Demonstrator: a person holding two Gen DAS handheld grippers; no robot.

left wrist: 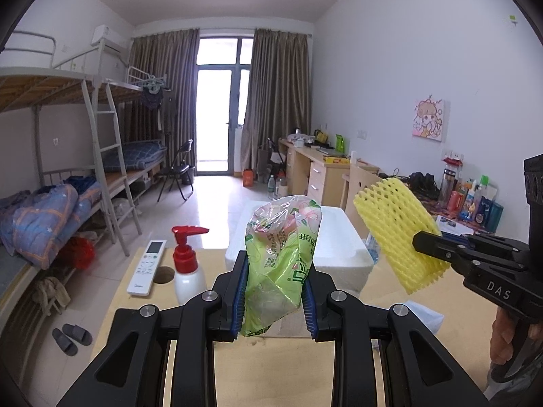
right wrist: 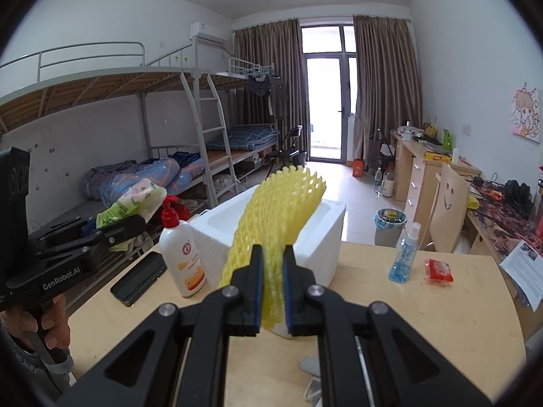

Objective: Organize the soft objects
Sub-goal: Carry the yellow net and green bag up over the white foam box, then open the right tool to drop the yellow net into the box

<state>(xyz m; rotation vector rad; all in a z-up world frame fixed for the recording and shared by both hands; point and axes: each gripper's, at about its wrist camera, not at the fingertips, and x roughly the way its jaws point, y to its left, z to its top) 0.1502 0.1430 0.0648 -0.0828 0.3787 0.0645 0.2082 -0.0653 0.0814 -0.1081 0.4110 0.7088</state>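
My left gripper (left wrist: 274, 296) is shut on a crumpled green plastic bag (left wrist: 283, 257) and holds it above the wooden table (left wrist: 271, 373). The bag also shows at the left of the right wrist view (right wrist: 135, 200). My right gripper (right wrist: 273, 290) is shut on a yellow foam net sleeve (right wrist: 278, 217), held above the table in front of a white foam box (right wrist: 319, 237). In the left wrist view the sleeve (left wrist: 397, 230) hangs at the right, beside the box (left wrist: 336, 240).
On the table stand a white pump bottle with a red top (left wrist: 186, 264), a white remote (left wrist: 147, 268), a dark case (right wrist: 139, 278), a blue spray bottle (right wrist: 405, 254) and a red packet (right wrist: 438, 270). Bunk beds stand left, desks right.
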